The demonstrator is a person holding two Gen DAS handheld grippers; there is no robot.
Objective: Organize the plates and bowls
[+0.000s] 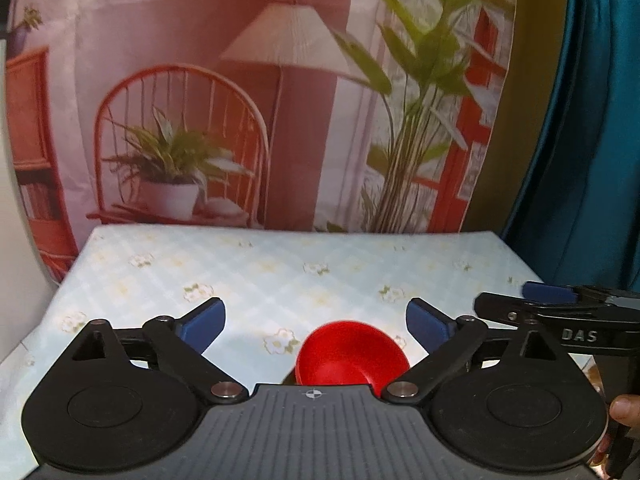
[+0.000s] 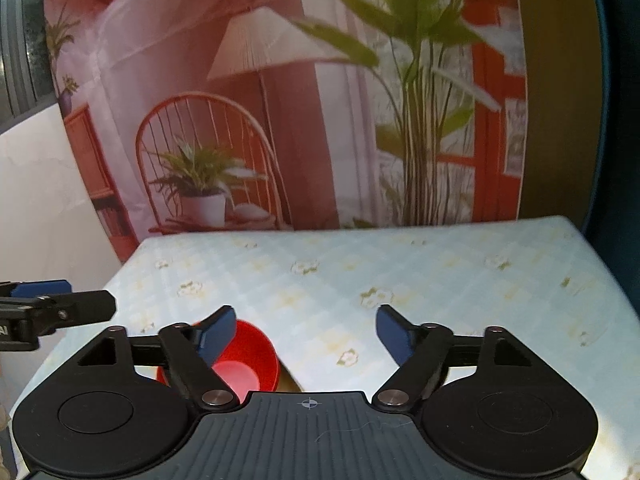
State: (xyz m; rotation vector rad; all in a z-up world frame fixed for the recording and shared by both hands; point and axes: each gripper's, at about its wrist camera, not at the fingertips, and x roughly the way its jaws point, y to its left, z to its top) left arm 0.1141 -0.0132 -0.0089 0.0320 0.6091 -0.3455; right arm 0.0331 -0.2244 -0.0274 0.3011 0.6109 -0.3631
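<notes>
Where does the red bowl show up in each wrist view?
Left wrist: red bowl at bottom centre, between the open left gripper's fingers, just above the gripper body.
Right wrist: bowl lower left, partly behind the open right gripper's left finger.
Shared landmark: the lamp printed on the backdrop.

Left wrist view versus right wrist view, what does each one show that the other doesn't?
Only the left wrist view shows fingers of a hand at its right edge, and the right gripper from the side.

Only the right wrist view shows the pale inner floor of the red bowl, a white wall at left, and the left gripper from the side.

Both show the red bowl on the floral tablecloth, the printed backdrop, and open, empty jaws.
</notes>
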